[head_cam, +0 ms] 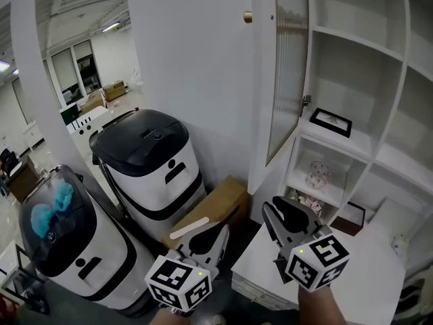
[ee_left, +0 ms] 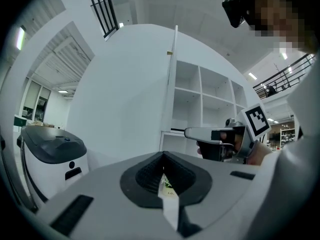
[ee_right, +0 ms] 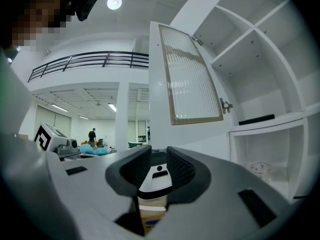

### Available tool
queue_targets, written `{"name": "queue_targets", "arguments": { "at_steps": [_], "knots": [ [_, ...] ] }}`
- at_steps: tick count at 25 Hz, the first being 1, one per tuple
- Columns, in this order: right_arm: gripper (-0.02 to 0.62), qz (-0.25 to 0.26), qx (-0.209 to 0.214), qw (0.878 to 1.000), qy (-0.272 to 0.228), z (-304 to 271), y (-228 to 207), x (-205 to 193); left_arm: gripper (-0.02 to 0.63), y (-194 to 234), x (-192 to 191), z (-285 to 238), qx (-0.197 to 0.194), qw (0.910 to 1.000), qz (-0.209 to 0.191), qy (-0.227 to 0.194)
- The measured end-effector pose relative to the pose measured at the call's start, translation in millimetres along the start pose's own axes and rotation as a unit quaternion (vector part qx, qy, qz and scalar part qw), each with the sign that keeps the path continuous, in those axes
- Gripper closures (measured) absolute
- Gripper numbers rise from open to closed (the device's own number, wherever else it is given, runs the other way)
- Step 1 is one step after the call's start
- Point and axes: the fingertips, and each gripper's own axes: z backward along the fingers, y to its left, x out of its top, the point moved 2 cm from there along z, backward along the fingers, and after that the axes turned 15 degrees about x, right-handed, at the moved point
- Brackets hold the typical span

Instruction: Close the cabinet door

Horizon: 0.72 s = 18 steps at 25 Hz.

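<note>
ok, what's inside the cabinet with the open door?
A black-framed picture lies flat on one shelf; a clear glass piece stands on the next one down. The shelves above show nothing. The right gripper covers part of the bottom level.

Pretty bright, even indoor light, so the white surfaces around the cabinet door (head_cam: pixel 287 66) look almost washed out. A round ceiling lamp (ee_right: pixel 114 3) glares up left of the door. Both gripper views are heavily fisheyed, with black corners and soft shadows.

Open cabinet door (ee_left: pixel 172 84) beyond closed jaws
</note>
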Motion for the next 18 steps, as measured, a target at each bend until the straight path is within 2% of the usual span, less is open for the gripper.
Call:
{"name": "queue_targets", "arguments": {
  "at_steps": [8,13,18],
  "knots": [
    [0.465,0.014,-0.039,0.999,-0.011,-26,3,8,0.601,16,0,-10,-0.04,0.9991,-0.01,0.01],
    [0.461,0.034,-0.074,0.997,-0.007,-42,2,8,0.601,28,4,-12,-0.063,0.9979,-0.015,0.01],
    [0.462,0.088,-0.134,0.987,0.013,-51,-1,6,0.601,40,0,-14,-0.077,0.9968,-0.014,0.013]
  ]
}}
